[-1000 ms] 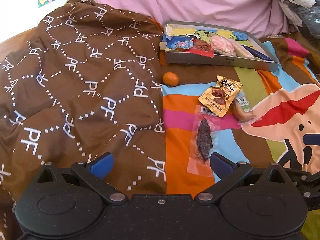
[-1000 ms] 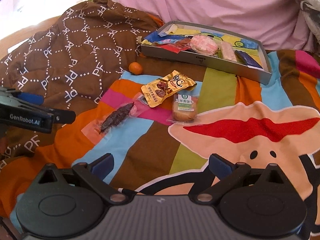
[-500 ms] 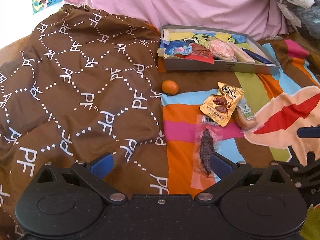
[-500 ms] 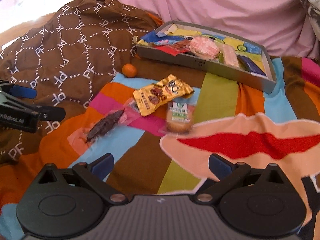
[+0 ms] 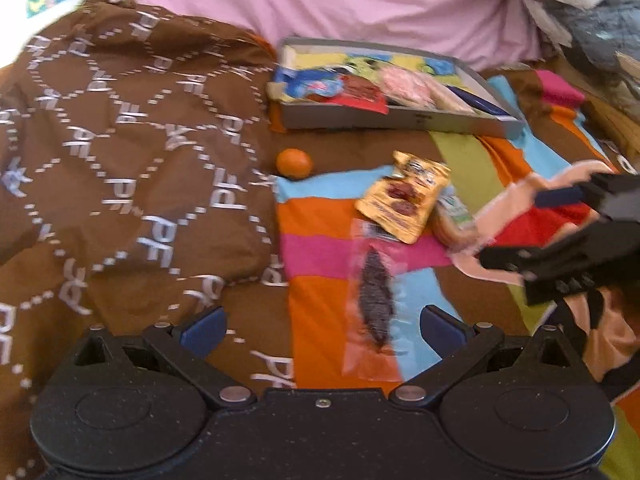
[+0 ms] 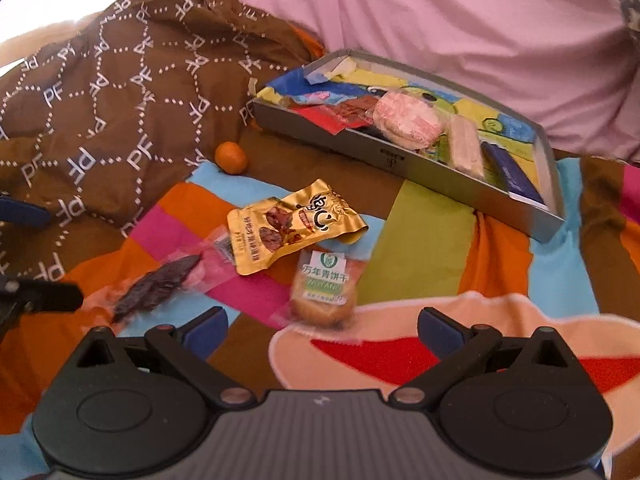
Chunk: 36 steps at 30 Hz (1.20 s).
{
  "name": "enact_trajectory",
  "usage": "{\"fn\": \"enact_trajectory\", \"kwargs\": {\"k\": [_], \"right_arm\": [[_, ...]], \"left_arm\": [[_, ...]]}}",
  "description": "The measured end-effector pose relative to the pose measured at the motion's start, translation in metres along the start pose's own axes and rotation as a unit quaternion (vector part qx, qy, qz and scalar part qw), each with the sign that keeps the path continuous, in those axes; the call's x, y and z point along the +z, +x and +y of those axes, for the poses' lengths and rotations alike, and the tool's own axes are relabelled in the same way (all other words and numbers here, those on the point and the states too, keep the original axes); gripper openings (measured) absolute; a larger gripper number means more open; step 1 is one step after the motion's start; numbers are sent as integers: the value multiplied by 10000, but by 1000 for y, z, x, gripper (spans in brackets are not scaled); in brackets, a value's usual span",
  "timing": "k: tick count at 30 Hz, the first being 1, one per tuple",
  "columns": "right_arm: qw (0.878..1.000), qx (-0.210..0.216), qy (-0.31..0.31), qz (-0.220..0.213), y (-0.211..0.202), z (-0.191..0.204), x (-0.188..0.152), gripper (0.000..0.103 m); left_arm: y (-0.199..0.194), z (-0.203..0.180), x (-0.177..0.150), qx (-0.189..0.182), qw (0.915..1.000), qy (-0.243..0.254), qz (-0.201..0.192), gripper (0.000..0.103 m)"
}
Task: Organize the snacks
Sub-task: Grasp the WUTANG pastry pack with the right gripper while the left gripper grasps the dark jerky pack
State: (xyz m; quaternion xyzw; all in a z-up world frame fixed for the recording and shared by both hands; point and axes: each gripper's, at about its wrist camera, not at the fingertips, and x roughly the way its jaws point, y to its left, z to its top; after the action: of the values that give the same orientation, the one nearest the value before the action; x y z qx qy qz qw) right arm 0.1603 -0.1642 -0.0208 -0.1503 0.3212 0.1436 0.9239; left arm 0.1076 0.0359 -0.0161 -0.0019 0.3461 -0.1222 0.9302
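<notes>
right hand-held gripper [image 6: 322, 326] moved nearer biscuit pack [image 6: 324, 292]; pack just ahead between fingertips; jaws wide, empty

Bright daylight, fisheye views with motion blur.
Glare washes out the 10 o'clock corners; edges bow outward; the left-wrist view smears most toward 3 o'clock.

A brown quilt [image 6: 104, 92] printed with white "PF" monograms lies bunched over a striped cartoon bedspread [image 6: 432, 236]; pink fabric [image 6: 460, 20] rises behind. Grey clothing [image 5: 592, 20] sits heaped at far right.
</notes>
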Motion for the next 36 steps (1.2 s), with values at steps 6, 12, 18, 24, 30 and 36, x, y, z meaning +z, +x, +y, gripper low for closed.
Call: {"fn": "enact_trajectory", "kwargs": {"k": [6,12,18,24,30,36], "right_arm": [[9989,404,56,232,31,-12,12,103],[9981,523,142,287,53,-16,22,102],[9962,566,408,512,71,-20,24,93],[9959,458,624,472,74,-23,19,87],[9964,305,680,407,69,-21,12,61],[9954,347,731,509,61,-19,7,53]], "left_arm": [[18,-18,1,-399,9981,446,137,102],[52,-36,9,-309,9950,800,507,102],[76,-38,16,-271,9935,846,709,102],[85,-36,22,-255,9936,809,745,102],[86,-34,23,-199,9940,724,789,98],[79,-34,25,-306,9952,609,706,78]]}}
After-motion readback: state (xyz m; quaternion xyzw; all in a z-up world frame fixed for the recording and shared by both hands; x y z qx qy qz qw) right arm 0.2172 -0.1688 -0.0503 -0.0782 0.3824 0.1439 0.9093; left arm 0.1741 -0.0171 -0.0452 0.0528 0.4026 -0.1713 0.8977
